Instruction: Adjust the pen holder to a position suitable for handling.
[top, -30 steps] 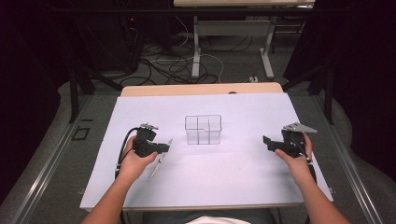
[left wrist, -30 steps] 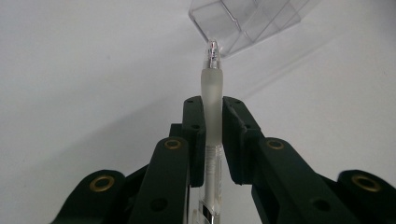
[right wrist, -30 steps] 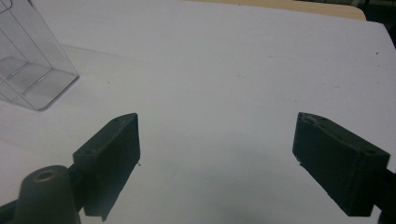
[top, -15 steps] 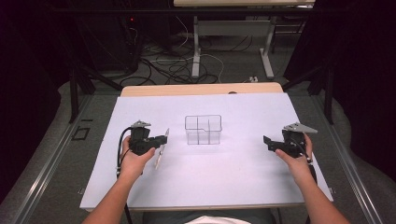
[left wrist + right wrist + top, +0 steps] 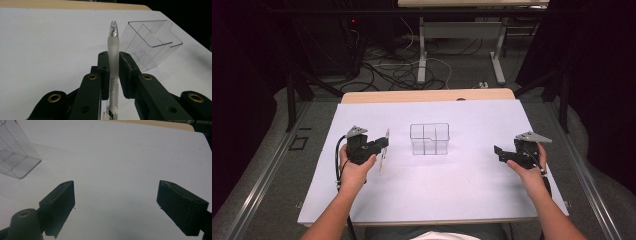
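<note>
Now my left claw (image 5: 113,75) pinches the pen (image 5: 113,52) upright, organizer (image 5: 429,138) just to its right; my right claw (image 5: 116,206) waits spread wide, farther off.

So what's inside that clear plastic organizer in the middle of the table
Nothing: the clear organizer has inner dividers, and every compartment seen from above looks empty, with the white table cover showing through its walls. The pen is outside it, clamped in the left hand-held gripper.
</note>
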Demonstrator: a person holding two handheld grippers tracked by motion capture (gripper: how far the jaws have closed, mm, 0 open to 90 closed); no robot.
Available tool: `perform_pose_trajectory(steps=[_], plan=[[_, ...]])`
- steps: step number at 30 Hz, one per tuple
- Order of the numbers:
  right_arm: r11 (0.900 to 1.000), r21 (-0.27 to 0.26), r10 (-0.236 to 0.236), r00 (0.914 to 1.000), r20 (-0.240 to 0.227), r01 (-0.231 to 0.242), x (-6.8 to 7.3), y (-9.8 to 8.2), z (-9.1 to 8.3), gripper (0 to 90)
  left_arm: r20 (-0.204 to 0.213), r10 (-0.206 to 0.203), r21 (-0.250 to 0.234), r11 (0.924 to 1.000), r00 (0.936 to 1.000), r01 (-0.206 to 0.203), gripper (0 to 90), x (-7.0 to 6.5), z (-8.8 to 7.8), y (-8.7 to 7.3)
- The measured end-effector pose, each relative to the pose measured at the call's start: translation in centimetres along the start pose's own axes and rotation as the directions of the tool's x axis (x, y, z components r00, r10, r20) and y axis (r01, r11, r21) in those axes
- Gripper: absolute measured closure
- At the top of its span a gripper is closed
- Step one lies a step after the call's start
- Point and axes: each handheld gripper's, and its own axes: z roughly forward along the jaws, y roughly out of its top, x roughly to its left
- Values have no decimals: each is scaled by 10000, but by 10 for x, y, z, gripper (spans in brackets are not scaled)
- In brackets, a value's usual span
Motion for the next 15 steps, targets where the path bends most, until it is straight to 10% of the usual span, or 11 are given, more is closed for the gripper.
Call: perform_pose_trajectory(steps=[15], plan=[[10000,11,-8,10000,78,8,1,-1,-1,145,147,30,-634,9980,9999,-20,801,-7,3,13]])
